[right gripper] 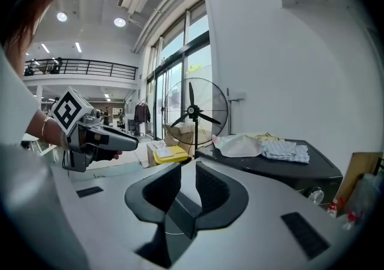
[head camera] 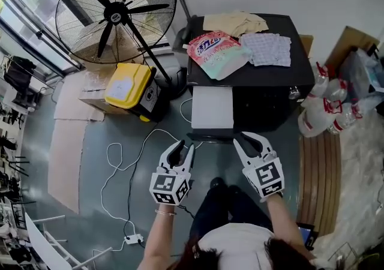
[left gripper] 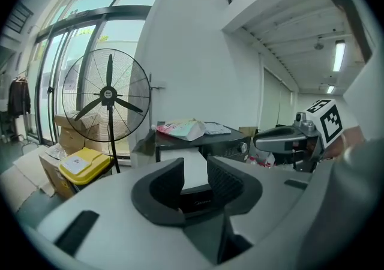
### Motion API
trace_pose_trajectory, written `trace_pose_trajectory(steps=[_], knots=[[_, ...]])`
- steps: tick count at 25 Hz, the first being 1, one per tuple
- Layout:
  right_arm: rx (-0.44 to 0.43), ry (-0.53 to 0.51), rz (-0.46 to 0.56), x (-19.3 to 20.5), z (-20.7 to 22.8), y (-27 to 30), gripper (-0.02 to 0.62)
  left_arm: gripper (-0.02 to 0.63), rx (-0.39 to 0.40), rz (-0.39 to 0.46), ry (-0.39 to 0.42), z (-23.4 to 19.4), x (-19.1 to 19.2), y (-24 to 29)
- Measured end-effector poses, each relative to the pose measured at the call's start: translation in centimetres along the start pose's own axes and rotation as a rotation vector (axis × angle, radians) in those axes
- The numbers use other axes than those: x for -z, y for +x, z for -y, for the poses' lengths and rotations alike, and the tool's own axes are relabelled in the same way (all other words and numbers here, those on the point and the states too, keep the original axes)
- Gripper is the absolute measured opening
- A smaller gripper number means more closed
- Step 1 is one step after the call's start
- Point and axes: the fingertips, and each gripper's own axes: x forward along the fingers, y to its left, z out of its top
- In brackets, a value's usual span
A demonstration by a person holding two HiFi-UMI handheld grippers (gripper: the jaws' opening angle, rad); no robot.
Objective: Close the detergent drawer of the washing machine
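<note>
The black, top-flat washing machine stands against the wall, and its white rectangular detergent drawer is pulled well out of the front, towards the person. Both tools hang just short of the drawer's front edge: the left gripper near its left corner, the right gripper off its right corner. Neither touches it yet. Each pair of jaws stands apart with nothing between the pads; in the left gripper view the drawer shows beyond the gap, not inside it.

Closing has not begun, so the risks lie in the push itself. Pressing on one corner only could likely skew the long drawer in its slot and make it bind part-way. With the jaws spread, a pad could slip over or under the front lip rather than bear squarely on it — a glancing push would stop short. A hard shove might also jolt the pink-and-green detergent pouch lying on the machine's top just behind the drawer.
</note>
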Motion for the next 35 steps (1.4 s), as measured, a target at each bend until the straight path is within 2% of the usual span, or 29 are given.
trace_pose_trajectory(steps=[5, 16, 28, 35], knots=[[0.020, 0.030, -0.052, 2.3, 0.4, 1.5, 0.104, 0.146, 0.028, -0.038, -0.033, -1.9, 2.3, 1.7], [0.030, 0.101, -0.175, 7.7, 0.3, 3.5, 0.117, 0.168, 0.076, -0.153, -0.048, -4.5, 7.4, 4.9], [0.024, 0.148, -0.253, 11.7, 0.3, 5.5, 0.118, 0.173, 0.052, -0.231, -0.098, -5.7, 12.1, 7.1], [0.032, 0.161, -0.271, 13.0, 0.6, 6.5, 0.117, 0.173, 0.039, -0.232, -0.101, -6.4, 12.3, 8.3]])
